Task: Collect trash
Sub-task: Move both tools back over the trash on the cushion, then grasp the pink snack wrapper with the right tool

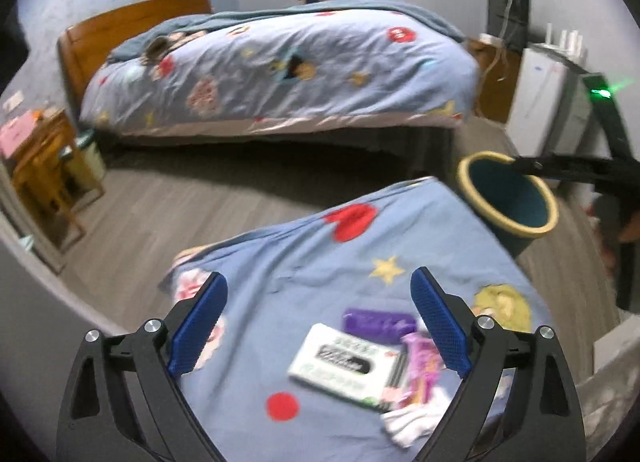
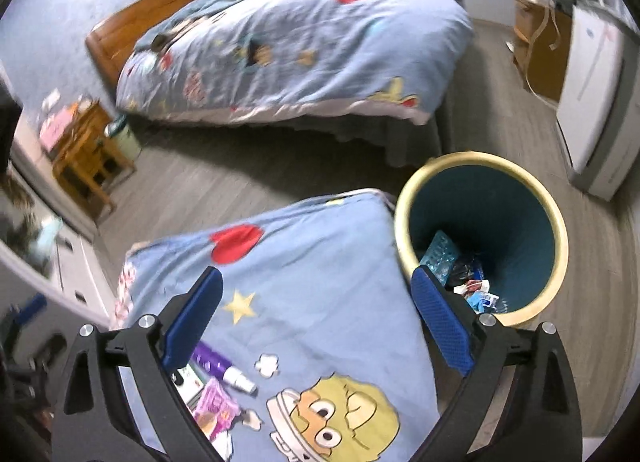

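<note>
Blurred white box (image 1: 346, 366) label unreadable; both grippers' fingers (image 1: 199, 324) (image 2: 440, 322) spread wide, empty.

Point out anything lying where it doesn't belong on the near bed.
A small heap of litter sits on the blue cartoon bedspread: a white-and-green box, a purple bottle, a pink wrapper and crumpled white tissue. The bin beside the bed already holds other wrappers.

Bare floor strip (image 2: 208, 182) between beds, bin (image 2: 484, 230) mouth unobstructed, touching near bed's corner (image 2: 372, 202)
</note>
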### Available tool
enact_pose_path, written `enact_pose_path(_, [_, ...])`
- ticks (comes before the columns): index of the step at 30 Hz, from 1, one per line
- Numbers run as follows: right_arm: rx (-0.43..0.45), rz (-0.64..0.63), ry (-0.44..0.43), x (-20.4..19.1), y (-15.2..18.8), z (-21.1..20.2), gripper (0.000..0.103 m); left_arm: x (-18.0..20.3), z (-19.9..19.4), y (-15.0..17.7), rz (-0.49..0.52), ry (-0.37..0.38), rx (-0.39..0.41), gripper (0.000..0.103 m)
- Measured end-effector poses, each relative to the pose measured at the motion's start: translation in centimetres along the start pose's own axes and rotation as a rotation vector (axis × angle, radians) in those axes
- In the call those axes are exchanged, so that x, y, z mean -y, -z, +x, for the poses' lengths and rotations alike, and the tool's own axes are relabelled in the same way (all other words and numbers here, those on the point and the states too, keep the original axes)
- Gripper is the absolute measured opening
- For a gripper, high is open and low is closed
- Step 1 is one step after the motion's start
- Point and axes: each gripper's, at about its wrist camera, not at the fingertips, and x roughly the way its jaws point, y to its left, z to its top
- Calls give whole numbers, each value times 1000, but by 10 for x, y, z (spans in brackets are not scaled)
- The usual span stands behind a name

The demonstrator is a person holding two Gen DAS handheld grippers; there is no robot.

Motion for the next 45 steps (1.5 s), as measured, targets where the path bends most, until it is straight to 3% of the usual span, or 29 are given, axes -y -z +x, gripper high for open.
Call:
enact_pose_path(5, [-19, -27, -12, -25, 21, 2, 94, -23, -2, 5, 4, -55, 14, 95])
enact_pose_path(9, [-80, -31, -16, -38, 41, 16, 94, -39, -1, 6, -78, -32, -3, 95])
enact_pose_path(22, [-230, -102, -25, -61, 82, 53, 92, -38, 4, 4, -85, -24, -20, 95])
enact_pose_path(32, [-358, -263, -92, -89, 111, 77, 49, -40, 14, 4, -113, -25, -55, 95])
enact_pose_path(36, [-405, -308, -98, -96, 121, 86, 48, -38, 18, 5, -111, -19, -64, 95])
enact_pose_path(39, [-443, -305, -104, -94, 127, 95, 41, -35, 20, 5, -97, -22, -71, 95])
enact_pose_path(40, [-449, -313, -102, -94, 128, 97, 36, -35, 21, 6, -92, -24, -74, 95])
enact_pose_path(41, [-456, -321, -100, -94, 129, 99, 23, -34, 21, 6, -88, -26, -76, 95])
enact_pose_path(42, [-465, -321, -108, -94, 129, 101, 19, -33, 22, 7, -84, -27, -79, 95])
enact_pose_path(45, [-458, -318, -137, -95, 126, 96, 17, -33, 24, 7, -78, -34, -86, 95])
